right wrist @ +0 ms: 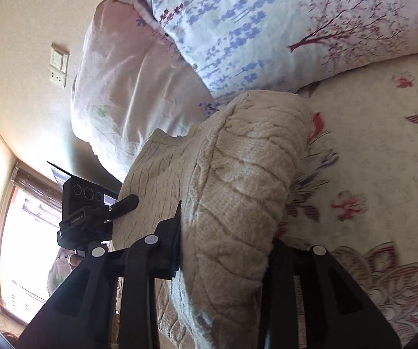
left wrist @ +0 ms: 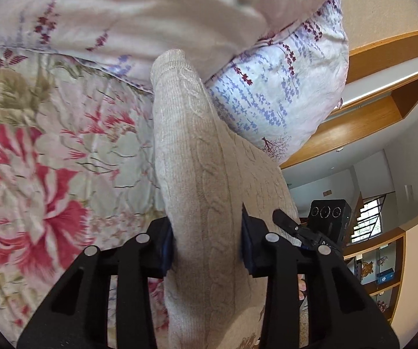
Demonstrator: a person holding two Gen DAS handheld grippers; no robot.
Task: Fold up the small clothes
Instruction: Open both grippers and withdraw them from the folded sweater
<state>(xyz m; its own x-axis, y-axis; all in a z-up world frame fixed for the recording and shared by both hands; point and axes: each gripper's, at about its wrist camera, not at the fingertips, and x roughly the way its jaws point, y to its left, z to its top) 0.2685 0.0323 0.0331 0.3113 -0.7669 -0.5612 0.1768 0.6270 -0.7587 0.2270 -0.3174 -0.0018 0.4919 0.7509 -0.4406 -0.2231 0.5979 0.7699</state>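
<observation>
A beige cable-knit sweater [left wrist: 197, 174] hangs lifted above the bed, stretched between my two grippers. My left gripper [left wrist: 207, 244] is shut on one bunched edge of it, the knit running up between the jaws. My right gripper [right wrist: 226, 250] is shut on another thick fold of the sweater [right wrist: 238, 180]; its right finger is mostly hidden behind the knit. The right gripper also shows in the left wrist view [left wrist: 302, 229] past the sweater's edge, and the left gripper shows in the right wrist view [right wrist: 113, 206].
A floral bedspread [left wrist: 49, 160] lies below. Two pillows [left wrist: 281, 87] with lavender print rest at the head of the bed; they also show in the right wrist view [right wrist: 252, 29]. Wooden shelves [left wrist: 383, 110] stand to the right, and a window [right wrist: 26, 247] beyond.
</observation>
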